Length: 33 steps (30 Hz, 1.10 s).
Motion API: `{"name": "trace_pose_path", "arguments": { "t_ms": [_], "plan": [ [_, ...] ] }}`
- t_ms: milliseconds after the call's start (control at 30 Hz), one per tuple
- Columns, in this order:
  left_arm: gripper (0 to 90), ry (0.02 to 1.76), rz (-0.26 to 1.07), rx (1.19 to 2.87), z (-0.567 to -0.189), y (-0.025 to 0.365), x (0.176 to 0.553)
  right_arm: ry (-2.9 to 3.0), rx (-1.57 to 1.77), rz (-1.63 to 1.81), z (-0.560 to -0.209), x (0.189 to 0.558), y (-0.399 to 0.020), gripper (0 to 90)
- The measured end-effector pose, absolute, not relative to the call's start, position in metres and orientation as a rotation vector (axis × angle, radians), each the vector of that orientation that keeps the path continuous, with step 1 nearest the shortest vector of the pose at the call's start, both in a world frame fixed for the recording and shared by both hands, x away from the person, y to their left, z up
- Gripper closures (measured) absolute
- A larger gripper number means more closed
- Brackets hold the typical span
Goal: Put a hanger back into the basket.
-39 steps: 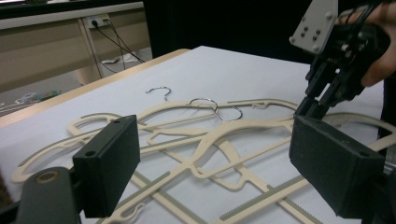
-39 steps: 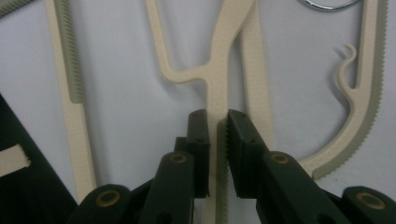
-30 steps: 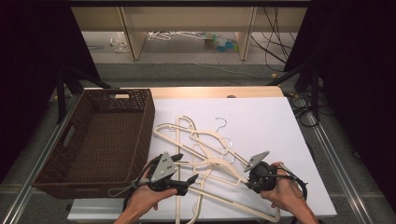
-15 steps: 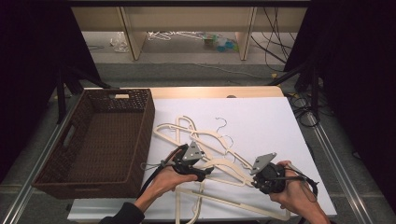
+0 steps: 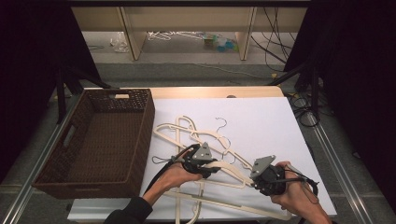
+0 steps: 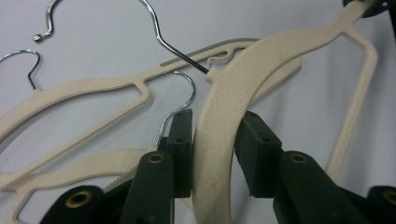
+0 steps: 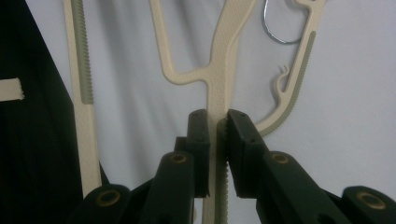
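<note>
Beneath the left tool (image 6: 212, 154), the clamped hanger's (image 6: 224, 107) lower arm runs out of frame.

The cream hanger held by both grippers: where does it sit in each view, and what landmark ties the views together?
High view: the cream hanger lies low and centre, between the left gripper and the right gripper.
Left gripper view: its broad arm rises between the jaws, centre.
Right gripper view: its thin edge stands clamped between the jaws, centre.
Shared landmark: the white table sheet under the hangers.
</note>
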<state>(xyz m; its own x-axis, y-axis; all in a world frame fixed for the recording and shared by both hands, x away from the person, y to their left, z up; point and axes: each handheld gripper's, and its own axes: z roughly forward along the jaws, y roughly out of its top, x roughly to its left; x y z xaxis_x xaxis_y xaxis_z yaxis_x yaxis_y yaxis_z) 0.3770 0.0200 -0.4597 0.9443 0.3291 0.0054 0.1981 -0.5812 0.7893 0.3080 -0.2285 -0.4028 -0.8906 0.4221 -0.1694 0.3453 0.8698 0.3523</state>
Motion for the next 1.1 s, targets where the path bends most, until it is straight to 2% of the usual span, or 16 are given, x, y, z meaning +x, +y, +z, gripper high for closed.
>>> {"name": "trace_pose_path", "arguments": {
  "t_ms": [267,400,533,600,633,667,900,1100],
  "plan": [
    [73.4,0.286,0.12,2.19,-0.435,0.028,0.365,2.804,0.471,0.525,-0.398,0.309,-0.24,79.5],
    [77.3,0.267,0.092,2.184,-0.423,0.032,0.353,2.796,0.469,0.588,-0.396,0.311,-0.247,76.6],
    [83.1,0.249,0.011,2.148,-0.408,0.033,0.336,2.745,0.504,0.636,-0.391,0.312,-0.252,69.1],
    [84.2,0.241,0.022,2.152,-0.405,0.032,0.331,2.742,0.511,0.647,-0.39,0.312,-0.253,66.8],
    [85.5,0.235,0.04,2.162,-0.402,0.031,0.328,2.716,0.536,0.68,-0.388,0.313,-0.254,60.8],
    [85.6,0.255,0.043,2.161,-0.399,0.029,0.327,2.685,0.573,0.725,-0.385,0.313,-0.256,58.9],
    [85.6,0.346,0.057,2.186,-0.388,0.031,0.335,2.518,0.679,0.939,-0.371,0.315,-0.267,42.9],
    [85.6,0.437,0.073,2.165,-0.365,0.042,0.343,2.366,0.804,1.135,-0.357,0.314,-0.278,37.0]
  ]
}}
